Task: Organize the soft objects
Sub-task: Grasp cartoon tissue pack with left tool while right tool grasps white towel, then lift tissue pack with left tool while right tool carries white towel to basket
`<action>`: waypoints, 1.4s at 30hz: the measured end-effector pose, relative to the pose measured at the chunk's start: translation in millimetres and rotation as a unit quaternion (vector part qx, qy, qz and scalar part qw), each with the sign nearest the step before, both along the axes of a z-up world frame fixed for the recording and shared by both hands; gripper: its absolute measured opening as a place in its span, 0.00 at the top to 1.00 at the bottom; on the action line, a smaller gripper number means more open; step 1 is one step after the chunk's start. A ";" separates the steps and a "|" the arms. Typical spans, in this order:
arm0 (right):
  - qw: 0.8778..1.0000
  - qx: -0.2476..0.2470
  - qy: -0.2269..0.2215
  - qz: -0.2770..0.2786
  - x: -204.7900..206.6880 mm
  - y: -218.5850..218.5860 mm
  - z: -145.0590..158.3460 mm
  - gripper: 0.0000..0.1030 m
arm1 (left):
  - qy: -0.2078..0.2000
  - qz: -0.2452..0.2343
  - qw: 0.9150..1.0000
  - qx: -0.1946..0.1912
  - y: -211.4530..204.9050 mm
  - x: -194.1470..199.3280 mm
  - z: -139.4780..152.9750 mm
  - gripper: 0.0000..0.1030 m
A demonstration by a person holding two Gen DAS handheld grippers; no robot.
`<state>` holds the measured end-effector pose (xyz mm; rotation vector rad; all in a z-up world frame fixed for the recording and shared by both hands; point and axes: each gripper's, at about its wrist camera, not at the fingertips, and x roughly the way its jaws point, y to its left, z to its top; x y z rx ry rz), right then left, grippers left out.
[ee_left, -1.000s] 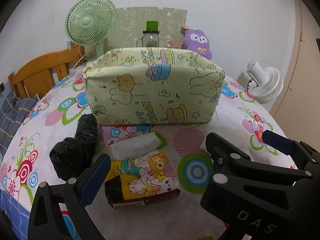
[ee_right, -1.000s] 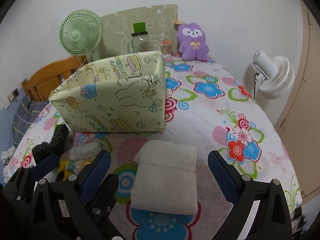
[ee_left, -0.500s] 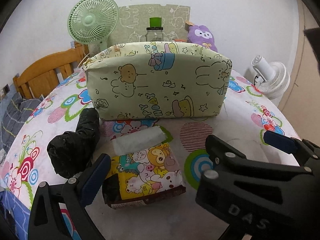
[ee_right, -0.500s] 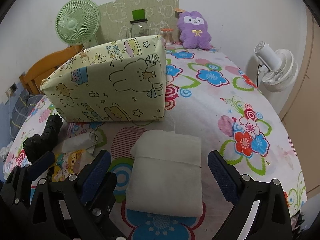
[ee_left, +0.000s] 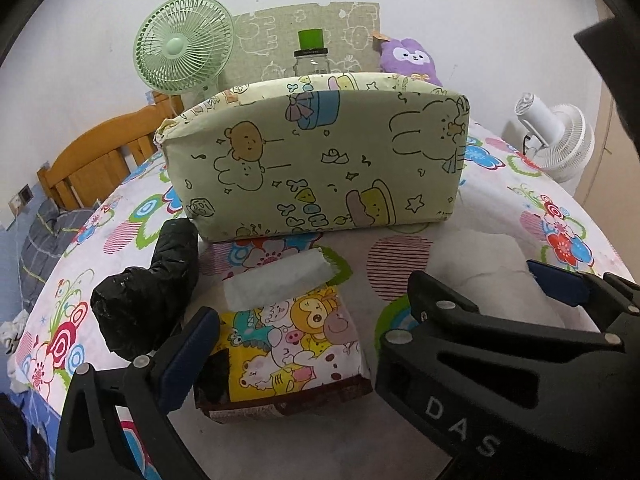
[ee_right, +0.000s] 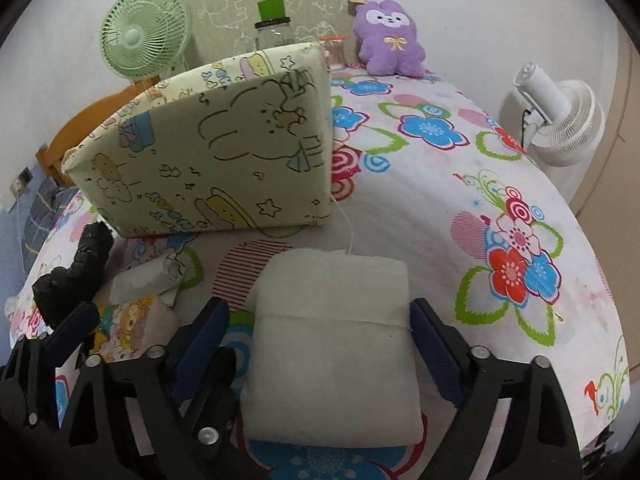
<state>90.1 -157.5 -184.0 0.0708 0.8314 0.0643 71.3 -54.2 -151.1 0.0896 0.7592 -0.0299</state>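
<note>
- Left wrist view: the left gripper (ee_left: 280, 356) hangs with its jaws spread over the cartoon-print pack (ee_left: 292, 344), nothing clamped; only its left finger is clear, the right gripper's black frame covering the other side, so the far pad's place I cannot tell.
- Beside that pack lie one white roll (ee_left: 276, 280), touching its far edge, and one crumpled black bag (ee_left: 148, 296) to the left. One open fabric bin (ee_left: 316, 164) stands just beyond them on the floral tablecloth (ee_left: 560, 216).
- Right wrist view: the right gripper (ee_right: 320, 340) straddles the white pillow pack (ee_right: 332, 344). Its jaws have just been closing, the pack between them; the right pad looks at the pack's edge, the left pad not quite on it, so I judge it not yet gripped.
- Risk: the pack is soft, so a squeeze at the near end may buckle it and let the far end sag and catch the bin's wall.
- Risk: the two grippers sit close; the right's left finger could nudge the left gripper's frame or the cartoon-print pack.
- Background count: one green fan (ee_right: 144, 36), one white fan (ee_right: 560, 120), one purple plush (ee_right: 390, 36), one green-capped jar (ee_right: 274, 28).
</note>
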 end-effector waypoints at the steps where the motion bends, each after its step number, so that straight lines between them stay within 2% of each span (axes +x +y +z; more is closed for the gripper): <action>1: 1.000 -0.001 0.000 0.001 -0.1 0.4 0.1 0.16 | 0.000 0.000 1.000 -0.001 0.5 0.4 0.1 0.00; 10: 1.000 0.023 0.000 0.006 -0.7 -1.3 4.0 0.23 | 0.001 0.002 1.000 -0.012 3.2 -2.1 5.0 0.00; 20: 0.999 0.033 -0.020 0.010 -13.3 5.0 18.9 0.25 | -0.022 0.011 1.000 -0.016 10.5 -15.1 19.0 0.00; 26: 0.999 0.028 -0.018 0.015 -14.9 13.5 20.2 0.28 | -0.008 0.016 0.999 -0.036 19.7 -12.4 15.4 0.00; 28: 1.000 0.020 -0.017 0.010 -14.3 16.2 19.7 0.33 | 0.000 0.020 0.999 -0.034 20.9 -10.9 12.2 0.00; 36: 1.000 0.005 -0.006 0.005 -5.7 20.0 13.1 0.34 | 0.020 0.019 0.998 -0.053 26.4 -3.3 2.4 0.01; 38: 1.000 0.002 -0.004 0.006 -3.9 22.1 11.8 0.34 | 0.022 0.020 0.998 -0.059 28.3 -1.5 1.6 0.04; 42: 1.000 0.000 0.001 0.009 -0.7 24.5 9.6 0.34 | 0.029 0.021 0.997 -0.067 31.0 2.9 -1.0 0.17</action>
